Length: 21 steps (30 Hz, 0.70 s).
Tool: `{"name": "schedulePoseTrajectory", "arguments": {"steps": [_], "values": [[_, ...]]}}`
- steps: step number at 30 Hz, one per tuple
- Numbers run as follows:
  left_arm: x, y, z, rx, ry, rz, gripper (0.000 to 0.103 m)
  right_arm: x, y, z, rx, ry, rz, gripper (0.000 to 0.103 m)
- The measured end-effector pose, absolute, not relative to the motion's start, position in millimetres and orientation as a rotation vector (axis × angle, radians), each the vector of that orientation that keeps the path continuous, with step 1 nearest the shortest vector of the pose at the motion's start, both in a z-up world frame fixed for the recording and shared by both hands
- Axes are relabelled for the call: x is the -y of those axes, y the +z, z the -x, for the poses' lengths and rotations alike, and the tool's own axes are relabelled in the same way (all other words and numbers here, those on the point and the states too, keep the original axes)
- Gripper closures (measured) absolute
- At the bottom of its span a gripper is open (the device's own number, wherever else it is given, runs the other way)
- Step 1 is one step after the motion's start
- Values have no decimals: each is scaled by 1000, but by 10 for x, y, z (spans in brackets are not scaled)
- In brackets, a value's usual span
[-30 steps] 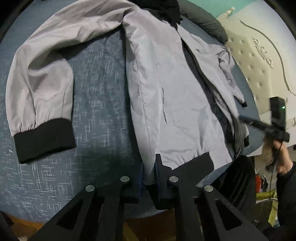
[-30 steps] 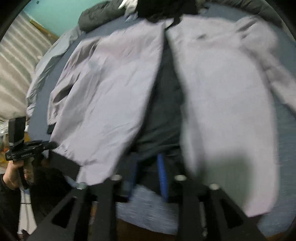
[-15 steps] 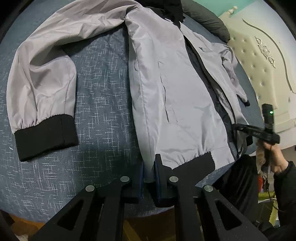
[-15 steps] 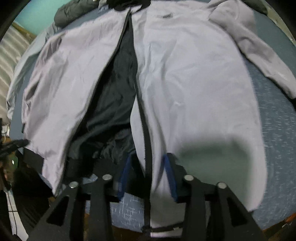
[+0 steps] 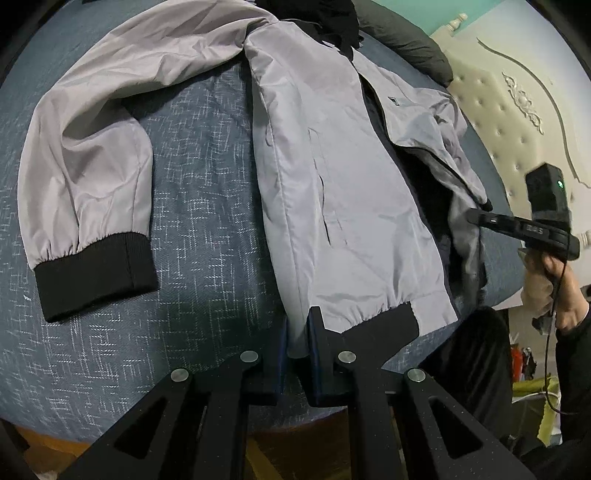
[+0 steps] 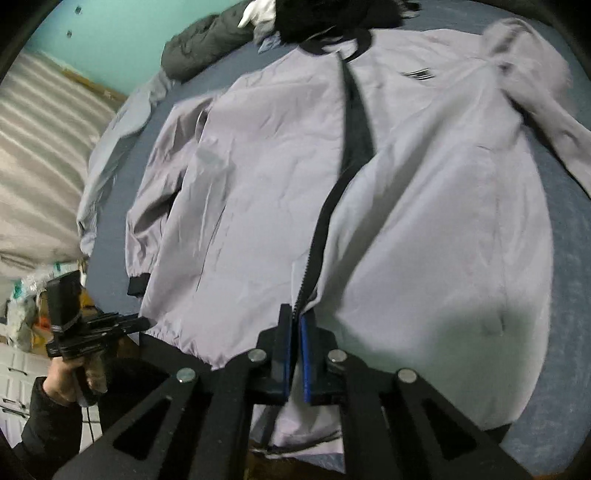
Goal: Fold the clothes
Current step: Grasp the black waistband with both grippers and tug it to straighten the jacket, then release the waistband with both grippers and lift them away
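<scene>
A grey jacket (image 5: pixel 332 184) with black cuffs and hem band lies face up and unzipped on a blue bedspread (image 5: pixel 203 221). One sleeve (image 5: pixel 92 166) stretches out to the left. My left gripper (image 5: pixel 298 325) is shut on the jacket's bottom hem at its side edge. In the right wrist view my right gripper (image 6: pixel 294 314) is shut on the jacket's (image 6: pixel 424 221) zipper edge (image 6: pixel 314 266) near the hem. Each view shows the other gripper held by a hand: the right gripper (image 5: pixel 471 218) at the jacket's far flap, the left gripper (image 6: pixel 142 323) at the hem.
A dark padded coat (image 5: pixel 406 44) and a black garment (image 5: pixel 325 18) lie beyond the jacket's collar. A cream tufted headboard (image 5: pixel 517 110) stands at the right. The bed's near edge runs just under my fingers, with wooden floor (image 5: pixel 55 446) below.
My right gripper has slid along the hem to the zipper and its jaws have closed on that edge. The left gripper has kept still, shut on the hem.
</scene>
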<state>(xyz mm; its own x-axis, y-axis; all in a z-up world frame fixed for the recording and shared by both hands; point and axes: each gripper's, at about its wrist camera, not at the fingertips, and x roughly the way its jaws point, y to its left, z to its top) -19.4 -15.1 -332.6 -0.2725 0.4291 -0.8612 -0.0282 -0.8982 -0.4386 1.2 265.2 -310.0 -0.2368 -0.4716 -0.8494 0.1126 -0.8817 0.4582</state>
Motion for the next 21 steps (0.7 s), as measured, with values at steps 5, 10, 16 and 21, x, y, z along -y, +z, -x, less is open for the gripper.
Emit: {"name": "schedulePoseTrajectory", "arguments": {"steps": [5,10,16,21], "values": [[192,-3315,201,500,2242,1691,91,-2480,-3425,149,354,-2143,-1771,99],[213,-3325,222,508,2233,1696,91,-2542,-3445,103,351,-2101,-1766,86],[224,-3333,230,494,2223,1699,91,-3397,-2856,-236,506,-2301,-1497,64],[206,-3319,232,472,2224,1695,91,-4220,-3013,-532,583,-2434,-1614,64]]}}
